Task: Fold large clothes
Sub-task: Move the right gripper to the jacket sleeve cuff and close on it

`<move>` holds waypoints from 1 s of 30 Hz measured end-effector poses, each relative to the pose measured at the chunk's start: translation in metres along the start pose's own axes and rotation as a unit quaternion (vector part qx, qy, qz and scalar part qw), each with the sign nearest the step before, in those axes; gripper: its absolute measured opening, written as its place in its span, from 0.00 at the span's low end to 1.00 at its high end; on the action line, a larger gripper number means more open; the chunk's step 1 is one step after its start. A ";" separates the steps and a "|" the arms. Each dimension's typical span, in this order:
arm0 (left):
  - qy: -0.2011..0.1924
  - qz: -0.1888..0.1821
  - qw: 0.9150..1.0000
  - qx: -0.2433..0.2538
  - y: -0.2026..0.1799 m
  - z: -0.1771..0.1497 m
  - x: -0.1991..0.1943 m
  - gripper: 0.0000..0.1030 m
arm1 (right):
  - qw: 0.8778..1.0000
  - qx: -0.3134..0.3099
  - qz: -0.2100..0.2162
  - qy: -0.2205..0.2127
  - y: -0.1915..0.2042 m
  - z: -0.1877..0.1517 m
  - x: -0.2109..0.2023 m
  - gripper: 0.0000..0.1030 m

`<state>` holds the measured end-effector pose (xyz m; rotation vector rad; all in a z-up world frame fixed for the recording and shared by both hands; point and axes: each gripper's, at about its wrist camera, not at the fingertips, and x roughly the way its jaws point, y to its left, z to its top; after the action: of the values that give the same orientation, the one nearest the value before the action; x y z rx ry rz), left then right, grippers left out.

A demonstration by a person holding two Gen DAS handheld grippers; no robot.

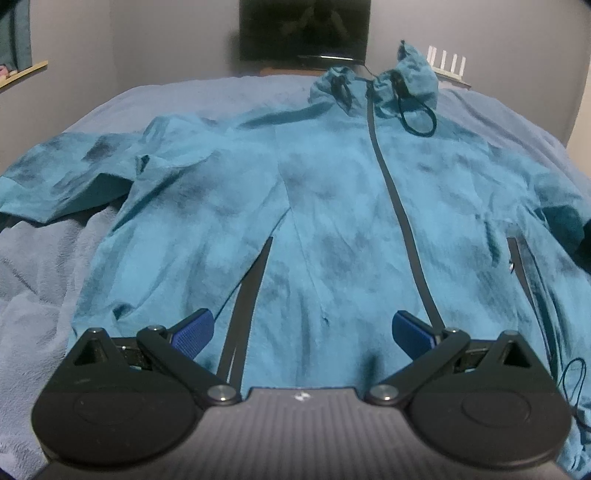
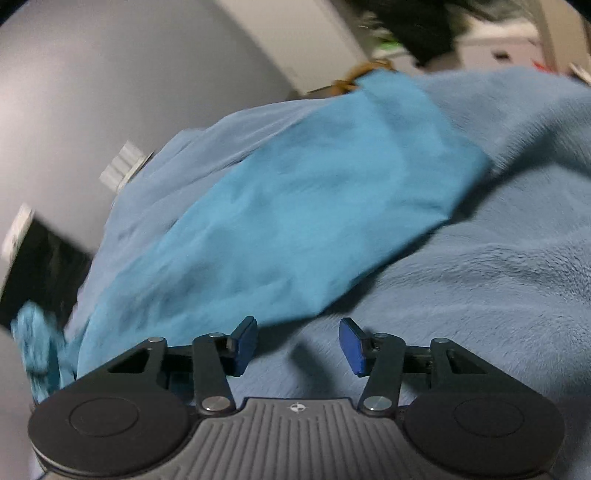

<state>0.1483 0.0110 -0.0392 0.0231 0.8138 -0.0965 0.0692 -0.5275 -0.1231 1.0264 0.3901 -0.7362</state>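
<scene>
A teal mottled jacket [image 1: 314,192] lies spread front up on a blue-grey blanket [image 1: 44,266], its dark zipper [image 1: 391,192] running from hem to hood [image 1: 391,88]. My left gripper [image 1: 301,332] hovers over the lower hem, jaws wide open, nothing between its blue pads [image 1: 194,330]. In the right wrist view, blurred and tilted, a jacket sleeve [image 2: 314,199] stretches across the blanket [image 2: 498,295]. My right gripper [image 2: 298,345] stands just off the sleeve's near edge over bare blanket, jaws partly apart with nothing between them.
A dark screen [image 1: 303,29] stands against the grey wall behind the bed. A white rack-like object [image 1: 447,64] sits beside the hood. A wooden shelf edge [image 1: 22,74] shows at far left. Clutter and a dark furry shape [image 2: 424,29] lie beyond the bed.
</scene>
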 end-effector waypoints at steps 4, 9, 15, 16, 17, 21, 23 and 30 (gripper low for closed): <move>0.007 -0.002 1.000 0.012 -0.006 -0.002 0.004 1.00 | 0.998 0.060 0.005 -0.013 -0.020 0.013 0.012 0.49; 0.013 -0.001 1.000 0.022 -0.011 -0.004 0.009 1.00 | 0.990 0.138 0.028 -0.013 -0.043 0.019 0.038 0.43; 0.032 -0.001 0.999 0.012 -0.006 -0.006 0.021 1.00 | 0.985 0.160 0.055 -0.037 -0.056 0.017 0.050 0.28; 0.036 0.000 0.999 0.008 -0.004 -0.007 0.023 1.00 | 0.986 0.151 0.051 -0.044 -0.053 0.018 0.048 0.16; 0.039 -0.001 0.999 0.005 -0.003 -0.007 0.024 1.00 | 0.990 0.125 0.043 -0.058 -0.044 0.018 0.043 0.11; 0.038 -0.009 0.999 -0.001 -0.001 -0.007 0.025 1.00 | 0.992 0.044 0.049 -0.110 -0.013 0.027 0.031 0.07; 0.038 -0.009 0.999 0.000 -0.001 -0.007 0.026 1.00 | 0.991 0.052 0.038 -0.114 -0.015 0.034 0.036 0.19; 0.036 0.003 0.999 -0.028 0.013 -0.004 0.034 1.00 | 0.986 0.085 0.053 -0.130 -0.021 0.055 0.036 0.04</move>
<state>0.1698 0.0215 -0.0669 -0.0245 0.8883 -0.0665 0.0773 -0.5955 -0.1324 1.0856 0.0464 -0.8062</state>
